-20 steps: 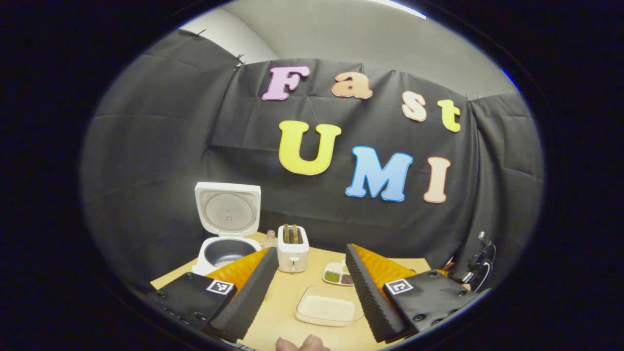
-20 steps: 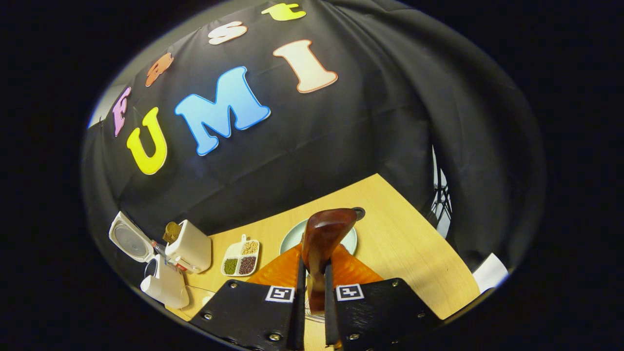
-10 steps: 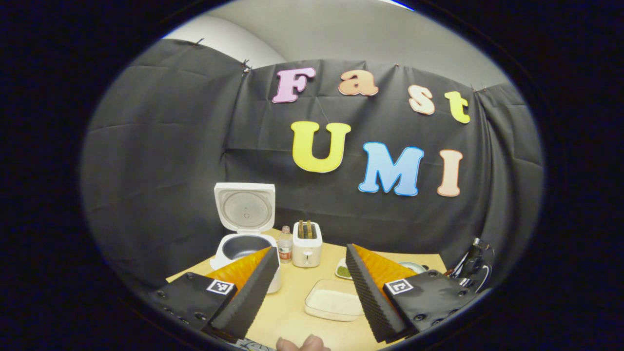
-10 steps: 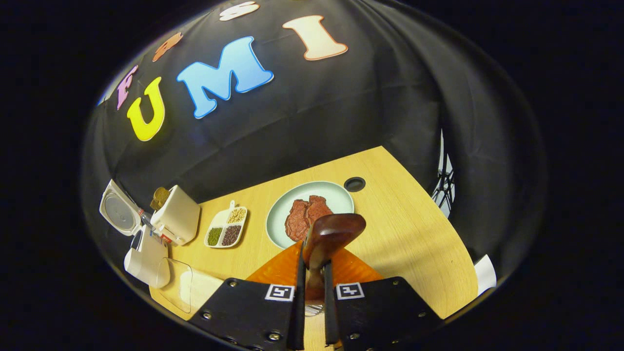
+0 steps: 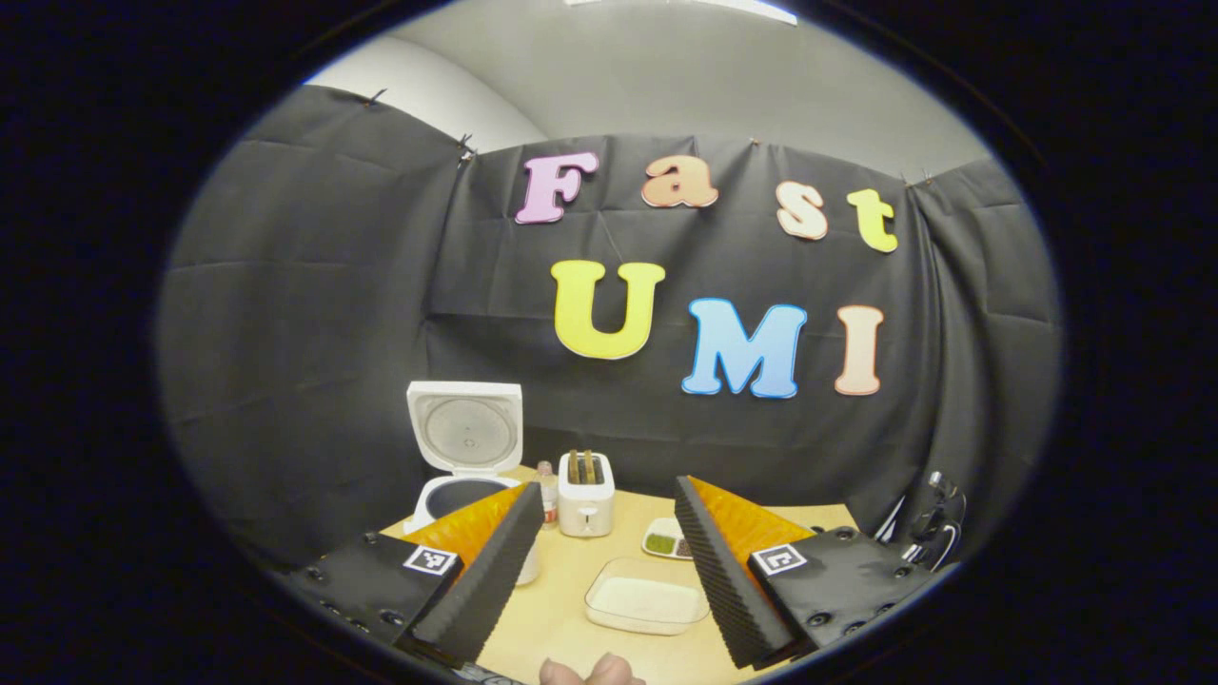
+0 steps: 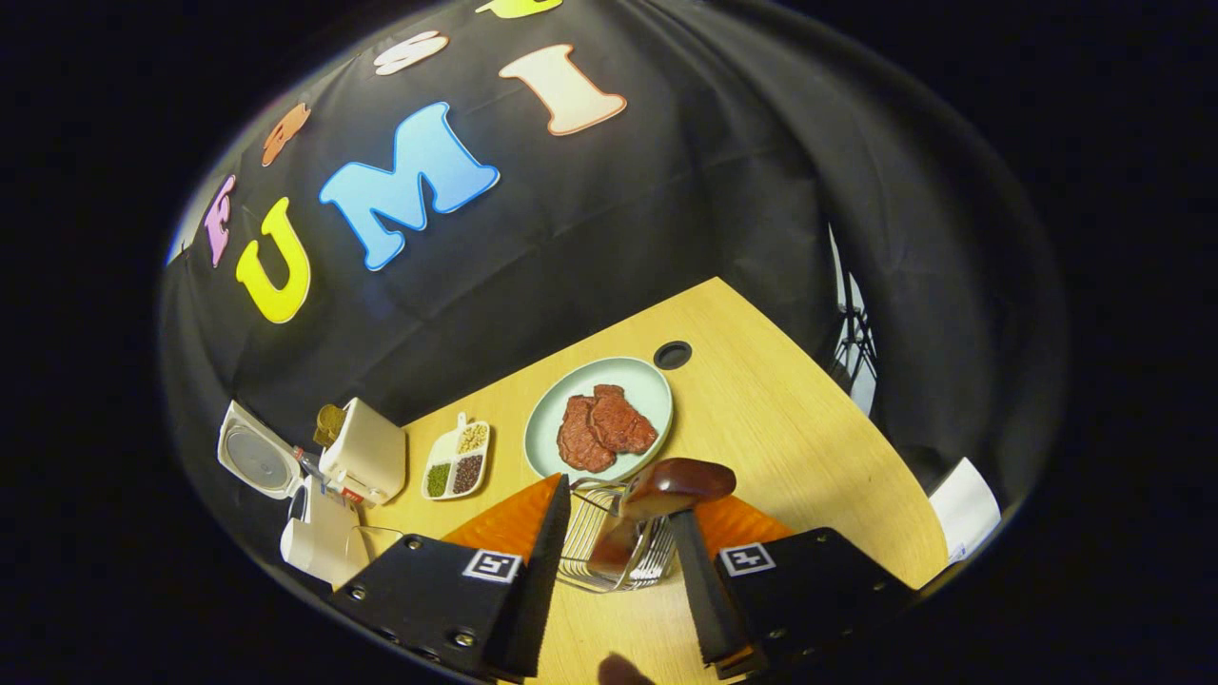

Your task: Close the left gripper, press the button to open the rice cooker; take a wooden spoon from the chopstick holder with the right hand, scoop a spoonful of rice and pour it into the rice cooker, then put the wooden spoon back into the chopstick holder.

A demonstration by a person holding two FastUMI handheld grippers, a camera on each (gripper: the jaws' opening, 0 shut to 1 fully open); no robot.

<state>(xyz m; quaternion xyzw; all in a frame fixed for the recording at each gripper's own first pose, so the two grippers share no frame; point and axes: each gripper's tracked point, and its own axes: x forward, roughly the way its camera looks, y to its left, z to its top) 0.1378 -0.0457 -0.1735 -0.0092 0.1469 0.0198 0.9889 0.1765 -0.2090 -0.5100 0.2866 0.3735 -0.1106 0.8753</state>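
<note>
Fingers of the right gripper (image 6: 614, 571) are seen spread apart, with the wooden spoon (image 6: 657, 504) standing in the wire chopstick holder (image 6: 609, 547) between them, touched by neither. A plate of meat (image 6: 599, 419) is seen just behind on the desk (image 6: 809, 447). The left gripper (image 5: 599, 561) is held open above the desk; the rice cooker (image 5: 466, 457) is seen with its lid raised, and a clear rice container (image 5: 647, 604) lies nearby

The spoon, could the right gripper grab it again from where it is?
Probably yes. The right gripper is open, and the spoon stands in the wire holder right between its fingers. Nothing sits between them, so closing again should catch the handle.
</note>
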